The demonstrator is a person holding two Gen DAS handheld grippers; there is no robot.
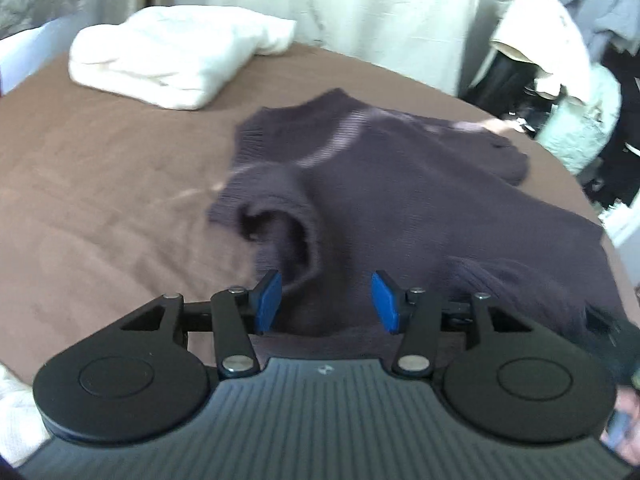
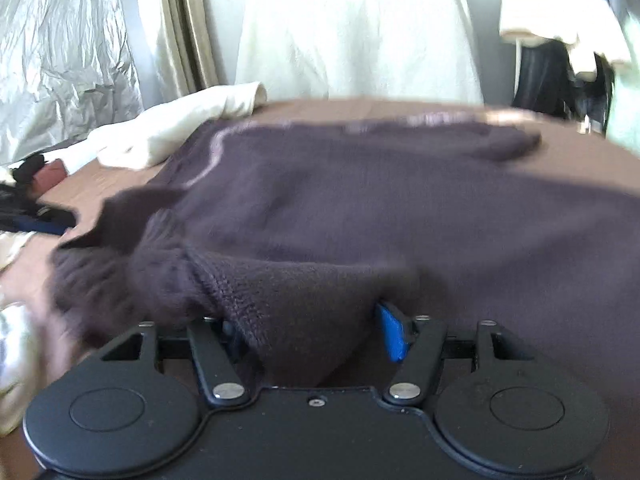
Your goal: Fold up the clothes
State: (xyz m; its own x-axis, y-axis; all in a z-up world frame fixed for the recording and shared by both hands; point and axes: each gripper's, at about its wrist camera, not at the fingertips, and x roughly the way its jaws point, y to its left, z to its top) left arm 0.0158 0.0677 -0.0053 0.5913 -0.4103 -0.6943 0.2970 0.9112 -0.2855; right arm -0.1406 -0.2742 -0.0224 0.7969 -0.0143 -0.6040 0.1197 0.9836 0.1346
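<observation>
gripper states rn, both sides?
Left gripper: open, fingers apart over the purple sweater, holding nothing.
Right gripper: a bunched fold of the sweater lies between its fingers; whether it's clamped cannot be told.

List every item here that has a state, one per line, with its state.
Sweater: spread on the bed, partly folded, one sleeve bunched.
White clothes: folded, at the far corner.
Left gripper: open, over the sweater's near edge, nothing between its pads.
Right gripper: open, sweater fabric draped between its pads.
Bed: covered with brown sheet.
</observation>
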